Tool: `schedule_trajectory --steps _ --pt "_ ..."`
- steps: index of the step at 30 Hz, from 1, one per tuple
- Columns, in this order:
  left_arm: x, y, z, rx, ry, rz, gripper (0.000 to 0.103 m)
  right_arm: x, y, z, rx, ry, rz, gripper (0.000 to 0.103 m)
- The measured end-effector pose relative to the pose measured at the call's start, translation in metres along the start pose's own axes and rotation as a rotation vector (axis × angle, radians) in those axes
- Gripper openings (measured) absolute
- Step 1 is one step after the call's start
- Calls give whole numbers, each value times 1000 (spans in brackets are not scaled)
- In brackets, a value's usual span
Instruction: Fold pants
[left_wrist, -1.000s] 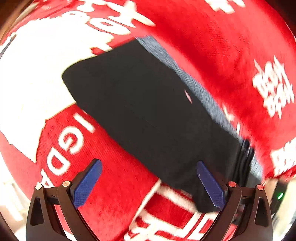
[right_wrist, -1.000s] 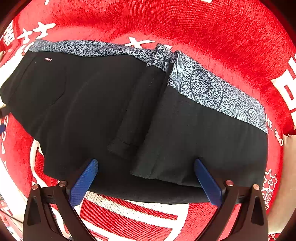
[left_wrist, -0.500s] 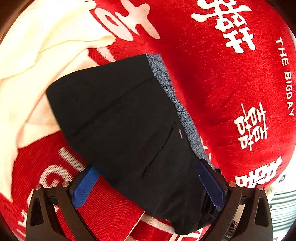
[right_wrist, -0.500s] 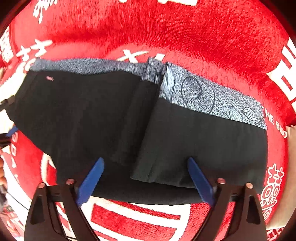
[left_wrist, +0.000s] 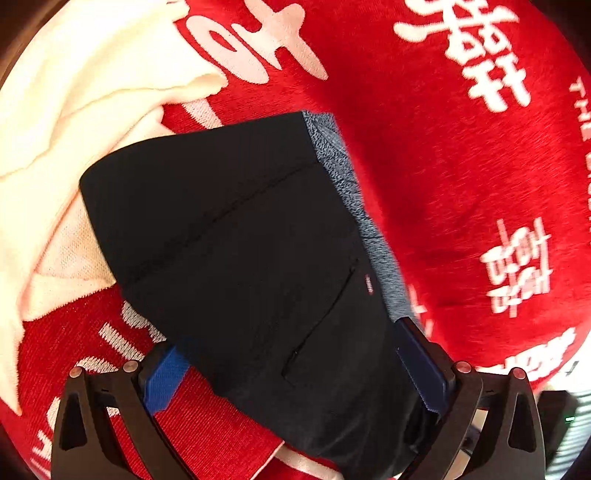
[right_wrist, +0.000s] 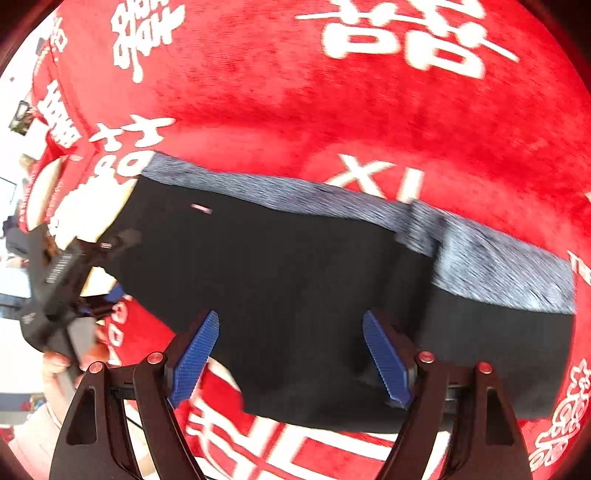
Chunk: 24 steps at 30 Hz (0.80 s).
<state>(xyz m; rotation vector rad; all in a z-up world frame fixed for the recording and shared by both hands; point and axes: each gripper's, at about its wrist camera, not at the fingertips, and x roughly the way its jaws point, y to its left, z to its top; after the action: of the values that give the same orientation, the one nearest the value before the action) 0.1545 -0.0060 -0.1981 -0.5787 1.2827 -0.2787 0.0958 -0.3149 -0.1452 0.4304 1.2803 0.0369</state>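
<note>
Black pants (left_wrist: 240, 251) with a grey patterned waistband (left_wrist: 343, 184) lie folded on a red plush blanket (left_wrist: 461, 184). My left gripper (left_wrist: 291, 373) is open, its blue pads straddling the near edge of the pants. In the right wrist view the pants (right_wrist: 295, 280) stretch left to right, the waistband (right_wrist: 498, 266) at the far side. My right gripper (right_wrist: 291, 358) is open, its pads over the near hem. The left gripper (right_wrist: 70, 273) shows at the pants' left end.
A cream garment (left_wrist: 85, 122) lies at the upper left, partly under the pants. The red blanket (right_wrist: 369, 110) with white characters spreads all around. A hand (right_wrist: 51, 365) holds the left gripper at the left edge.
The left gripper has moved forward so its pads now flank the pants' edge. The right gripper has moved in over the hem and its jaws have narrowed somewhat.
</note>
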Motion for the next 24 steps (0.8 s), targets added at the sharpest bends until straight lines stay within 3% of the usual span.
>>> schedule_trajectory --steps 1,3,5,6,8,14,17,20,24 --pt "1 -6 0 14 1 31 100 3 4 6 -5 10 23 83" --pt "3 -14 -1 46 -14 119 84 7 11 17 -11 29 54 83" --pt "-4 -13 -5 83 -25 201 48 9 18 29 -20 58 74 84" --pt "-8 -10 -5 105 -25 240 42 10 23 35 -27 74 74 84" --pt "-20 -2 -7 139 -38 247 33 9 31 47 -42 90 85 84" --pt "-33 -52 -39 457 -165 432 30 15 74 91 -118 190 111 86" --pt "-30 -79 -56 587 -212 486 30 22 104 113 -171 245 116 88" --pt "-29 -91 -62 633 -230 503 30 37 138 135 -216 320 129 97" --pt "-27 -96 -63 640 -235 514 30 64 181 155 -249 410 131 98"
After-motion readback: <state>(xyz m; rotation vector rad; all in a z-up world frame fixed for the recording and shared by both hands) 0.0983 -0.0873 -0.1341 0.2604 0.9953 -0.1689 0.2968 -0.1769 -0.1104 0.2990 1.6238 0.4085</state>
